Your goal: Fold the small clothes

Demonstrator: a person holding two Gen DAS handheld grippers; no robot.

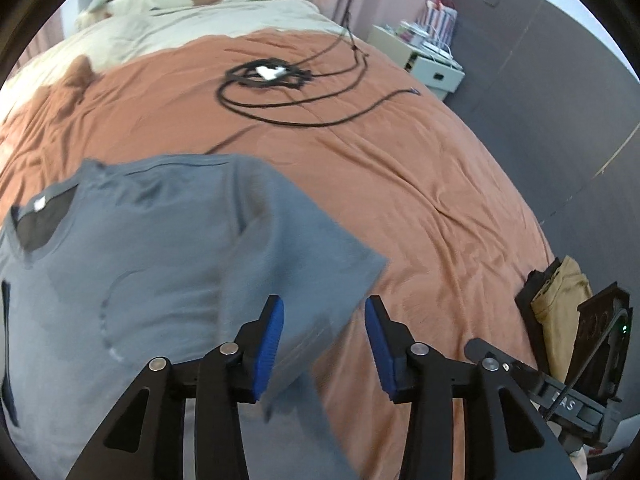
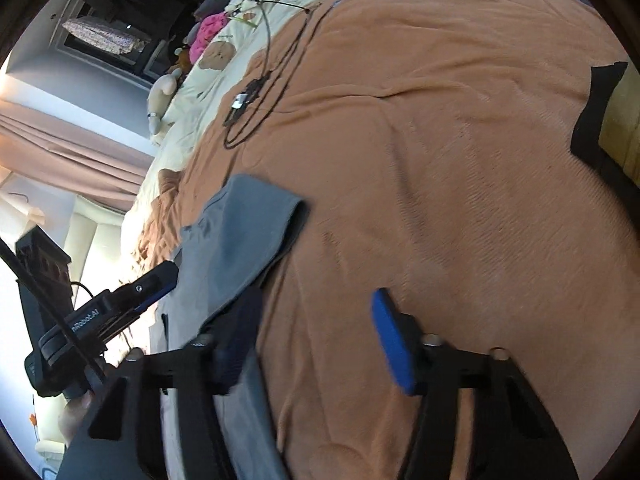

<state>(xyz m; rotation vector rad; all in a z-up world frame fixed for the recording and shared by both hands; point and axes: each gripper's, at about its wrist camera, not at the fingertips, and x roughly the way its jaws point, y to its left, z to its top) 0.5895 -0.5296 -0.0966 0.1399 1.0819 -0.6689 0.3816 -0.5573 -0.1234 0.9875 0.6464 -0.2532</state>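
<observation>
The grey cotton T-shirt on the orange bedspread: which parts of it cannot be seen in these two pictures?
- Grey cotton T-shirt, left wrist view: hem cut off by the bottom edge; one sleeve blurred; left gripper covers part.
- Right wrist view: the right gripper hides the shirt's lower part; the white neck label is unreadable.

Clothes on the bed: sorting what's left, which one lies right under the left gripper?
The grey T-shirt, spread flat; the mustard garment lies folded at the bed's edge.

Grey T-shirt (image 1: pixel 140 264) cut off at the left and bottom edges, its sleeve edge motion-blurred, left finger (image 2: pixel 236 344) of the right tongs smeared by blur, nightstand clutter (image 1: pixel 424 32) too small to tell
</observation>
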